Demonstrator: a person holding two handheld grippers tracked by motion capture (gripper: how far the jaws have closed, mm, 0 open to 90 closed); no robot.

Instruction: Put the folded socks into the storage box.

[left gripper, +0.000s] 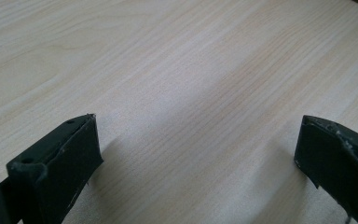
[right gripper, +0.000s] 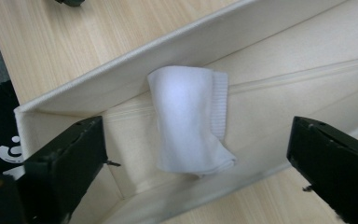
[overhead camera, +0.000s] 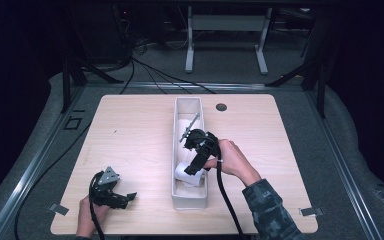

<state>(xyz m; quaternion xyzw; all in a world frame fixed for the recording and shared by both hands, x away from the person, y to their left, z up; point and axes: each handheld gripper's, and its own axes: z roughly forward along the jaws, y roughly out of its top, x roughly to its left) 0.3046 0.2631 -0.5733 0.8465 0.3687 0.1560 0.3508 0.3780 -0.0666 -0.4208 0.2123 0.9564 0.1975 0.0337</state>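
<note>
One folded white sock [right gripper: 191, 119] lies on the floor of the long white bin [right gripper: 121, 63], toward its near end and against one long wall, its ribbed cuff facing the far end; in the high view the sock [overhead camera: 186, 172] sits directly under the right gripper [overhead camera: 196, 162]. A second pale bundle, probably another sock, lies farther along the bin in the high view, partly hidden by the gripper. The right gripper [right gripper: 196, 154] has its jaws spread wide on either side of the sock, with nothing between the pads; the sock is free. The left gripper [overhead camera: 122, 197] rests near the front left corner, jaws [left gripper: 196, 154] likewise wide and empty over bare wood. Risk, as a judgement: the fold is loose and could spring open, letting the sock slump. A jaw lifting off at an angle could snag the fabric or the thin bin wall and shift or tip the light bin. The trailing cable could also drag across the rim. The table [overhead camera: 130, 130] is pale wood-grain laminate with a dark round grommet [overhead camera: 221, 107] near the far edge. Around it lie grey carpet, metal rails and loose cables. A white desk frame [overhead camera: 226, 35] stands beyond, in a dark room.
</note>
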